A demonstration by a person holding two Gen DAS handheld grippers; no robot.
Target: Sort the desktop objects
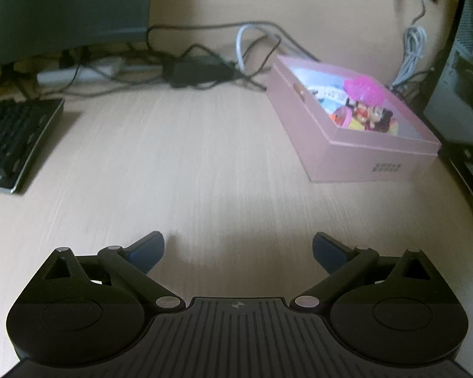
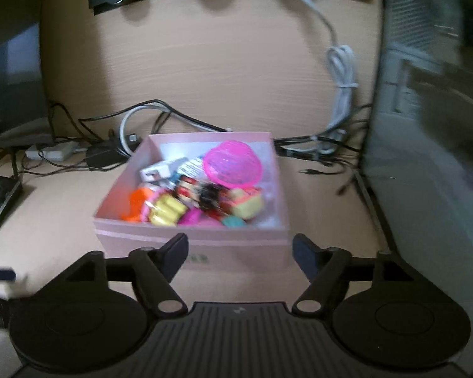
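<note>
A pink box [image 2: 192, 245] sits on the desk, holding several small colourful items, among them a bright pink mesh ball [image 2: 233, 163], a white charger [image 2: 160, 170] and orange and yellow toys. My right gripper [image 2: 239, 252] is open and empty, just in front of the box's near wall. In the left wrist view the same box [image 1: 362, 154] lies ahead to the right. My left gripper [image 1: 238, 250] is open and empty over bare desk, well short of the box.
A black keyboard [image 1: 12, 145] lies at the left. Tangled cables and a power brick [image 1: 198, 71] run along the back. A monitor base [image 1: 66, 9] stands at back left. A computer case [image 2: 432, 132] stands right of the box. A bundled white cable [image 2: 342, 88] hangs behind.
</note>
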